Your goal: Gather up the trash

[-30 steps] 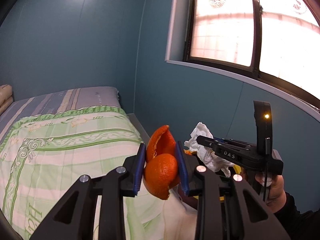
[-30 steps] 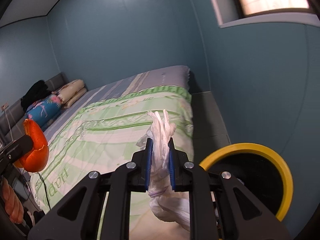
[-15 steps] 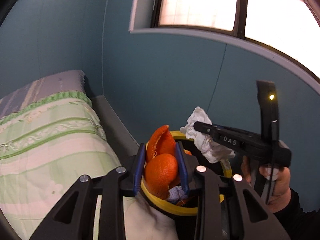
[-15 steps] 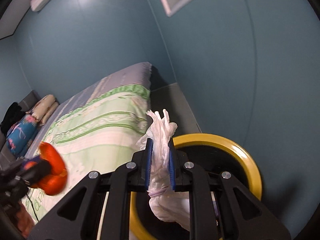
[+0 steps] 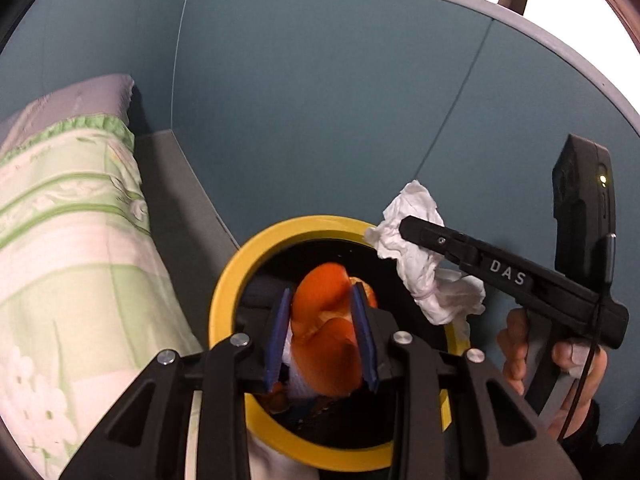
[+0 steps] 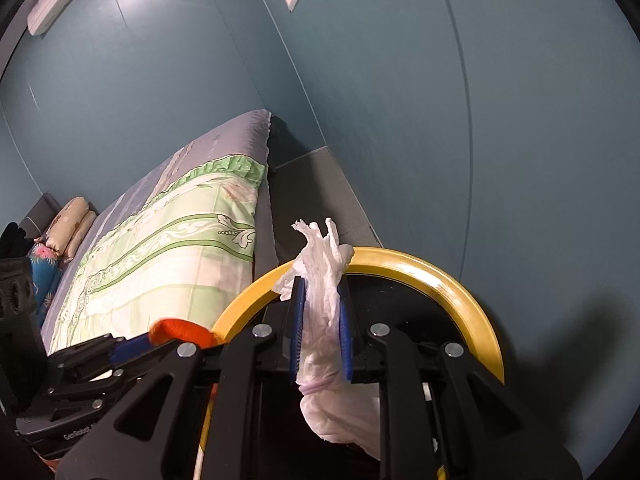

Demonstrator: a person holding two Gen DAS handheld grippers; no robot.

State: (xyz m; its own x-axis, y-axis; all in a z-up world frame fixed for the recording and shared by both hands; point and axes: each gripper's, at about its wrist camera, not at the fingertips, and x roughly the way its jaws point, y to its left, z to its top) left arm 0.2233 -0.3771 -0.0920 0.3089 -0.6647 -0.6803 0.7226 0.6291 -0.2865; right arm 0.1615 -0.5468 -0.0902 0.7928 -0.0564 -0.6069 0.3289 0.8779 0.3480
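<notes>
In the left wrist view, the left gripper (image 5: 323, 334) has its 2 blue-padded fingers (image 5: 277, 336) closed on an orange peel (image 5: 325, 330), pads pressed to either side of it. The peel hangs over the dark opening of the bin (image 5: 224, 300), a round can with a yellow rim that stands on the floor between the bed (image 5: 68, 248) and the blue wall (image 5: 320, 112). Below the peel, inside the bin, more orange scraps and something white show, too dim to name. To the right, the right gripper (image 5: 408, 236) reaches in from the side, pinching a crumpled white tissue (image 5: 416, 256) above the bin's far-right rim; the right hand (image 5: 560, 368) grips its handle, near the wall. The bed's green-and-white quilt (image 5: 72, 216) hangs just beside the bin's left edge. In the right wrist view, the right gripper (image 6: 321, 324) holds the tissue (image 6: 324, 308) clamped between its 2 blue pads (image 6: 297, 320), the paper twisted upward past the fingertips and bulging below them. The tissue sits over the bin (image 6: 452, 284), whose yellow rim arcs behind and to the right of the fingers. At lower left the left gripper (image 6: 136, 346) comes in with the peel (image 6: 182, 330) at its tip, touching or just over the rim's near-left edge; which, I cannot tell. The bed (image 6: 160, 240) runs away to the left, with pillows (image 6: 74, 224) at its far end.
</notes>
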